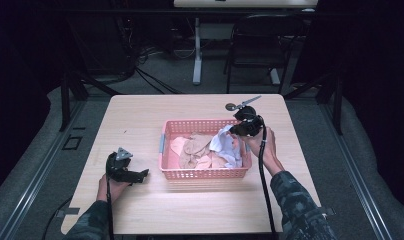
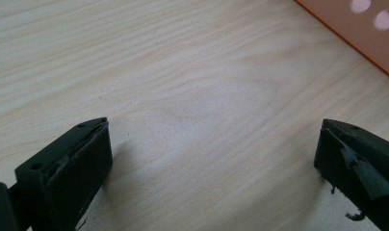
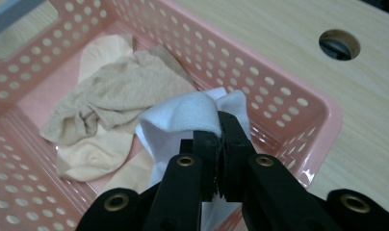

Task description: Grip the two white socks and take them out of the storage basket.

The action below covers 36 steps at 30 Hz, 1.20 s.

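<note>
A pink perforated basket [image 1: 205,174] [image 3: 279,96] stands mid-table and holds several cloths. My right gripper [image 1: 234,131] [image 3: 220,126] hangs over the basket's right end, shut on a fold of a white cloth [image 1: 223,144] [image 3: 183,113], part of which is lifted above the rim. Beige and peach cloths [image 1: 195,147] [image 3: 115,91] lie crumpled on the basket floor. My left gripper [image 1: 141,175] [image 2: 214,154] rests low over bare wood left of the basket, its jaws wide open with nothing between them.
The light wooden table [image 1: 140,120] has a round cable hole [image 1: 231,106] [image 3: 339,44] behind the basket, with a grey metal piece [image 1: 247,102] beside it. A corner of the basket [image 2: 356,29] lies ahead of the left gripper. A dark chair [image 1: 260,45] stands beyond the table.
</note>
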{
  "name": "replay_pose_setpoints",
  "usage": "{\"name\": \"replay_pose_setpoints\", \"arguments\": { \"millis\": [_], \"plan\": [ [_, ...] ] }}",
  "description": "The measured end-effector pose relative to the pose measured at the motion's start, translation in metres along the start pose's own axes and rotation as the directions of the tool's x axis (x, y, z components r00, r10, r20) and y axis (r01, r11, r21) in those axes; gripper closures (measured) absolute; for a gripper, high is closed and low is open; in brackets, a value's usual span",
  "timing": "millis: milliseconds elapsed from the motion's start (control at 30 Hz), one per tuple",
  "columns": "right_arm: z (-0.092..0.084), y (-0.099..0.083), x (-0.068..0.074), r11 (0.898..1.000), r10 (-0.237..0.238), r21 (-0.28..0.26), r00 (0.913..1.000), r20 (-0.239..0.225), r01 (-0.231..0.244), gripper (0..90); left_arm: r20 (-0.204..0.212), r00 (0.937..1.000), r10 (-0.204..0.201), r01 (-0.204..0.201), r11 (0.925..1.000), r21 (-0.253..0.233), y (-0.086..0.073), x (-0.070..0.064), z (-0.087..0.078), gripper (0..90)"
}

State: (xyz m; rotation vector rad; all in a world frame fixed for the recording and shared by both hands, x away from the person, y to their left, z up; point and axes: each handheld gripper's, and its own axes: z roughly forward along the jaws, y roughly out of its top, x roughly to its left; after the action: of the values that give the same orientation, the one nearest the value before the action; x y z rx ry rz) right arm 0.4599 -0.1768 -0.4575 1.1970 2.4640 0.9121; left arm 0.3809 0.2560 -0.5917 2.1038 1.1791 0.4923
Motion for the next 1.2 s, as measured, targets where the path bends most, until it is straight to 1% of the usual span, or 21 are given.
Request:
{"name": "replay_pose_setpoints", "arguments": {
  "millis": [133,200,400,567,600,633,667,700,733,767,800,833,1033,1067,1200],
  "plan": [
    [-0.010,0.001,0.000,0.999,0.008,-0.053,0.9999,-0.013,-0.009,87.4,0.000,1.0000,0.000,0.000,1.0000,0.000,0.000,0.000,0.000,0.0],
    [-0.014,0.003,0.000,0.998,0.010,-0.069,0.9997,-0.021,-0.011,87.4,0.000,1.0000,0.000,0.000,1.0000,0.000,0.000,0.000,0.000,0.0],
    [-0.031,0.007,0.002,0.991,0.014,-0.136,0.9991,-0.041,-0.019,87.4,0.001,1.0000,0.000,0.000,1.0000,-0.003,0.000,0.000,0.000,0.0],
    [-0.043,0.012,0.003,0.987,0.016,-0.159,0.9981,-0.059,-0.025,87.4,0.002,1.0000,0.000,0.000,1.0000,-0.003,0.000,0.000,0.000,0.0],
    [-0.045,0.013,0.003,0.985,0.010,-0.172,0.9981,-0.061,-0.021,87.4,0.002,1.0000,0.001,-0.001,1.0000,-0.003,0.000,0.000,0.000,0.0],
    [-0.045,0.013,0.003,0.985,0.010,-0.172,0.9981,-0.061,-0.021,87.4,0.002,1.0000,0.001,-0.001,1.0000,-0.003,0.000,0.000,0.000,0.0],
    [-0.050,0.014,0.003,0.982,0.011,-0.186,0.9974,-0.071,-0.024,87.4,0.004,1.0000,-0.001,0.001,1.0000,-0.004,0.000,0.000,0.000,0.0],
    [-0.050,0.014,0.003,0.982,0.011,-0.186,0.9974,-0.071,-0.024,87.4,0.004,1.0000,-0.001,0.001,1.0000,-0.004,0.000,0.000,0.000,0.0],
    [-0.053,0.015,0.003,0.978,0.017,-0.204,0.9960,-0.087,-0.035,87.4,0.004,1.0000,-0.001,0.001,1.0000,-0.004,0.000,0.000,0.000,0.0],
    [-0.053,0.015,0.003,0.978,0.017,-0.204,0.9960,-0.087,-0.035,87.4,0.004,1.0000,-0.001,0.001,1.0000,-0.004,0.000,0.000,0.000,0.0],
    [-0.057,0.016,0.003,0.976,0.011,-0.217,0.9953,-0.096,-0.032,87.4,0.004,1.0000,-0.001,0.001,1.0000,-0.004,0.000,0.000,0.000,0.0],
    [-0.058,0.016,0.003,0.973,0.016,-0.227,0.9950,-0.099,-0.038,87.4,0.003,1.0000,-0.001,0.001,1.0000,-0.005,0.000,0.000,0.000,0.0],
    [-0.068,0.020,0.002,0.971,0.013,-0.236,0.9937,-0.112,-0.039,87.4,-0.002,1.0000,-0.004,0.004,1.0000,-0.006,0.000,0.000,0.000,0.0],
    [-0.068,0.021,0.002,0.969,0.012,-0.246,0.9937,-0.111,-0.039,87.4,-0.002,1.0000,-0.006,0.006,1.0000,-0.006,0.000,-0.001,0.000,0.0],
    [-0.071,0.022,0.003,0.968,0.005,-0.248,0.9931,-0.117,-0.034,87.4,-0.004,0.9999,-0.010,0.010,0.9999,-0.006,-0.001,-0.001,0.000,0.0]
  ]
}}
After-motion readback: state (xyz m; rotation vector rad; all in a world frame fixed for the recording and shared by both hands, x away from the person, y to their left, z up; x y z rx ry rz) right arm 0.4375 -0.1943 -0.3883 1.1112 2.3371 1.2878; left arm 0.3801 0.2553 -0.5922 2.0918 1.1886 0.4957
